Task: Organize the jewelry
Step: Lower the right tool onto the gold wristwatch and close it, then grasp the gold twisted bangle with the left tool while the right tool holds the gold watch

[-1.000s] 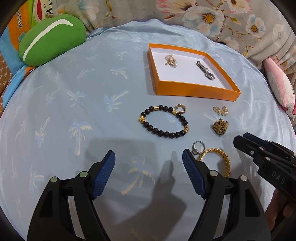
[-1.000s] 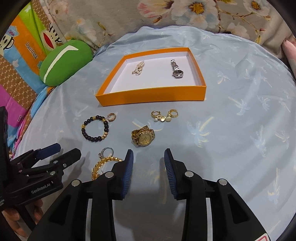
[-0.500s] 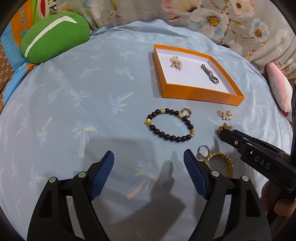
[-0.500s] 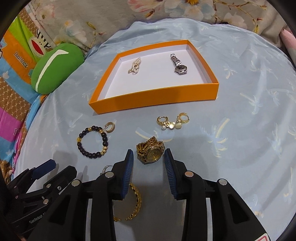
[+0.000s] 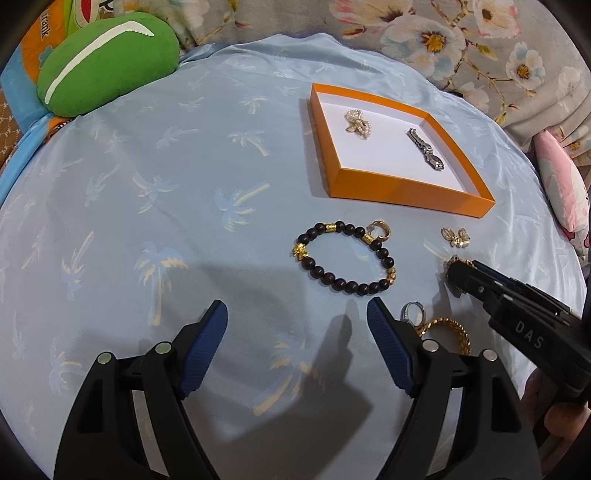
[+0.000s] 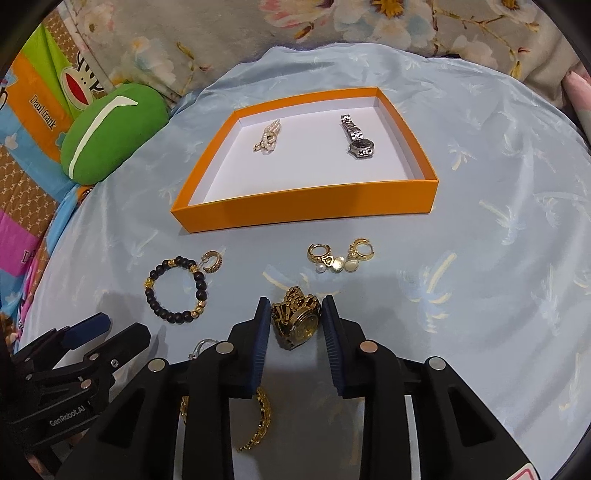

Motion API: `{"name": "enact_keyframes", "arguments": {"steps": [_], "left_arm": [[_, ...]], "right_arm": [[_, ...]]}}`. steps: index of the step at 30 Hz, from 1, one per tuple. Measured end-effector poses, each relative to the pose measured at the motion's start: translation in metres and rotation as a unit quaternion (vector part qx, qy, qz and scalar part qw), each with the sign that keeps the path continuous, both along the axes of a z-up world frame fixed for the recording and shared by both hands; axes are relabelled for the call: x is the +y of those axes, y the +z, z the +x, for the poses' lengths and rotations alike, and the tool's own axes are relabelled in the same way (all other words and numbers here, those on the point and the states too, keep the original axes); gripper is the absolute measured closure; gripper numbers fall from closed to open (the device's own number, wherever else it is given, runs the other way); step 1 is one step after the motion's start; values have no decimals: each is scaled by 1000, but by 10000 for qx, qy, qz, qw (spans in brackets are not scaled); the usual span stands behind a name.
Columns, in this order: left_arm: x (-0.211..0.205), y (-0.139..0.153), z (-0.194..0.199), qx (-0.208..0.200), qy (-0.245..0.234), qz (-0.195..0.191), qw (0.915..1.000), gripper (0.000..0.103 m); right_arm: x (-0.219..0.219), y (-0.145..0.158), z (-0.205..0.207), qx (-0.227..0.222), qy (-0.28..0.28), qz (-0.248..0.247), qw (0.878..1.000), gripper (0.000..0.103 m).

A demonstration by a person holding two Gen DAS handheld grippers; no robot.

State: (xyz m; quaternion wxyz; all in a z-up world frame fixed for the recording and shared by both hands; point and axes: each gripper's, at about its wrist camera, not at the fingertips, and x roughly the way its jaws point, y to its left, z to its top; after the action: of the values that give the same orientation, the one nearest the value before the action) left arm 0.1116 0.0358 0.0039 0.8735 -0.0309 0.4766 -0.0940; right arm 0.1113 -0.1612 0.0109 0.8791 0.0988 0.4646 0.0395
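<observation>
Right-wrist view is filled by a pale blue cloth [image 6: 480, 184] printed with palm trees, spread over a rounded surface; behind it a grey floral fabric [image 6: 332, 26] is seen, and at the left a bright cartoon-print textile [image 6: 33, 110] with a green cushion [image 6: 110, 129] laid against it. An orange box [image 6: 306, 206] with a white floor is set on the cloth, and a pearl piece [image 6: 269, 137] and a silver watch [image 6: 357, 137] are held in it, well apart.

A gold chain bracelet [image 6: 260, 421] is largely hidden under the right gripper's frame, and a silver ring [image 6: 201, 345] is mostly cut off by the same frame. In the left-wrist view the gold watch [image 5: 458, 263] is almost wholly covered by the right gripper's tip, so only a sliver is made out.

Between the box and the grippers, a dark bead bracelet [image 6: 175, 286] is laid, with a gold hoop earring [image 6: 213, 260] touching its upper edge. A pair of gold earrings [image 6: 340, 256] with pale drops is placed just beyond the gold watch [image 6: 297, 321].

The right gripper [image 6: 295, 332] is lowered around the gold watch, its blue pads set on either side; whether the pads press the watch cannot be told. The left gripper [image 5: 295, 347] is held wide apart above bare cloth, nothing between its fingers, with the bead bracelet just ahead.
</observation>
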Motion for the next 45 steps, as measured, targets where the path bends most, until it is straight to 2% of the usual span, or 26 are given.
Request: {"name": "enact_keyframes", "arguments": {"steps": [6, 13, 22, 25, 28, 30, 32, 40, 45], "left_arm": [[-11, -3, 10, 59, -71, -58, 9999, 27], [-30, -5, 21, -58, -185, 92, 9998, 22], [-57, -11, 26, -374, -363, 637, 9966, 22], [-58, -12, 25, -451, -361, 683, 9960, 22], [-53, -9, 25, -406, -348, 556, 9970, 28], [-44, -5, 23, -282, -319, 221, 9988, 28], [-39, 0, 16, -232, -323, 67, 9992, 28], [-59, 15, -29, -207, -761, 86, 9969, 27], [-80, 10, -39, -166, -969, 156, 9950, 27]], "right_arm": [[-11, 2, -11, 12, -60, 29, 10000, 76], [-24, 2, -18, 65, -143, 74, 9998, 76], [-26, 2, -20, 63, -139, 117, 9998, 76], [-27, 2, -21, 47, -127, 90, 9999, 76], [-28, 2, -22, 42, -142, 96, 9998, 76], [-30, 3, -23, 33, -161, 75, 9998, 76], [-32, 4, -25, 29, -172, 48, 9998, 76], [-46, 6, -41, 17, -286, -8, 9996, 76], [-60, 8, -49, -13, -433, -20, 9991, 76]]}}
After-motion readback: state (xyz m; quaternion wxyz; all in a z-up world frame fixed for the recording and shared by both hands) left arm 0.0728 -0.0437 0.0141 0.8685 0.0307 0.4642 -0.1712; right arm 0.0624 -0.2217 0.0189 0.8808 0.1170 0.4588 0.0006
